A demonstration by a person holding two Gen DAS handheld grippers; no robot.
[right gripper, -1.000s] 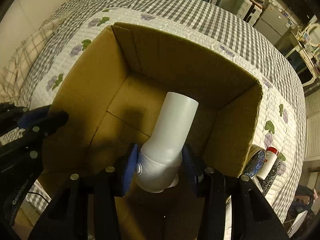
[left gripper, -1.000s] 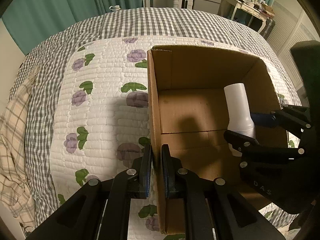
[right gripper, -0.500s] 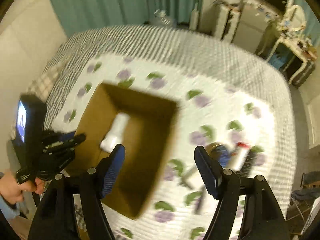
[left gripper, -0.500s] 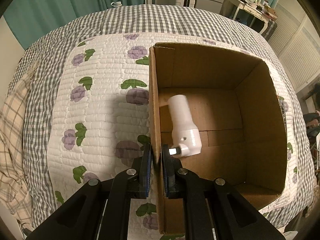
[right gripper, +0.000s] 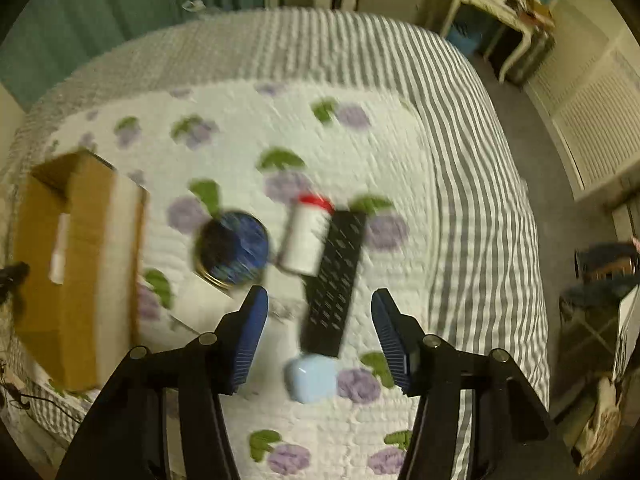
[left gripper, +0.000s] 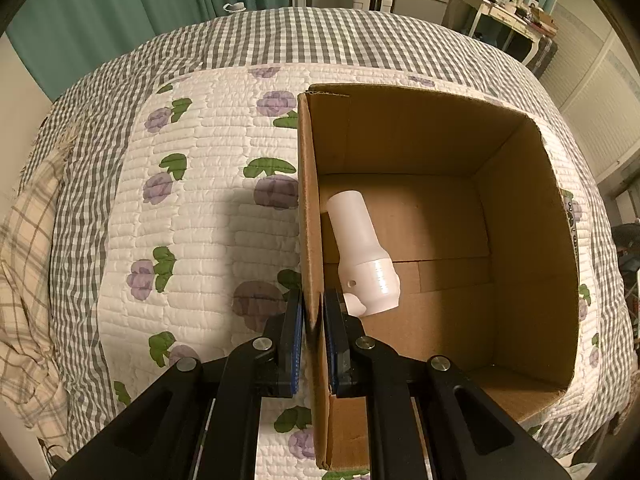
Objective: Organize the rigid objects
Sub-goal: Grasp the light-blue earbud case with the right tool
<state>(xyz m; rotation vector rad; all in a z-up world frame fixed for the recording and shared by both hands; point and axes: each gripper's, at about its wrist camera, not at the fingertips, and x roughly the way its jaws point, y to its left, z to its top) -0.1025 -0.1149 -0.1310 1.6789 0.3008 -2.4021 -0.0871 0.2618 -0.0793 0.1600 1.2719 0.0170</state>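
An open cardboard box [left gripper: 524, 208] stands on the quilted bed. A white plastic bottle-shaped part [left gripper: 362, 254] lies inside it by the left wall. My left gripper [left gripper: 312, 336] is shut on the box's left wall. In the blurred right wrist view, my right gripper [right gripper: 318, 334] is open and empty above a black remote [right gripper: 336, 276], a white bottle with a red cap [right gripper: 306, 236], a round blue tin [right gripper: 232, 250] and a pale blue case [right gripper: 312, 376]. The box [right gripper: 76, 264] sits at the left there.
The floral quilt [left gripper: 200, 220] covers the bed over a checked blanket [left gripper: 280, 44]. A plaid cloth [left gripper: 28, 280] lies at the left edge. Furniture [left gripper: 508, 12] and the floor [right gripper: 532, 168] are beyond the bed's far and right sides.
My right gripper let go of the white part in the box, opened, and swung out to the right over the loose objects. My left gripper kept its grip on the box wall.
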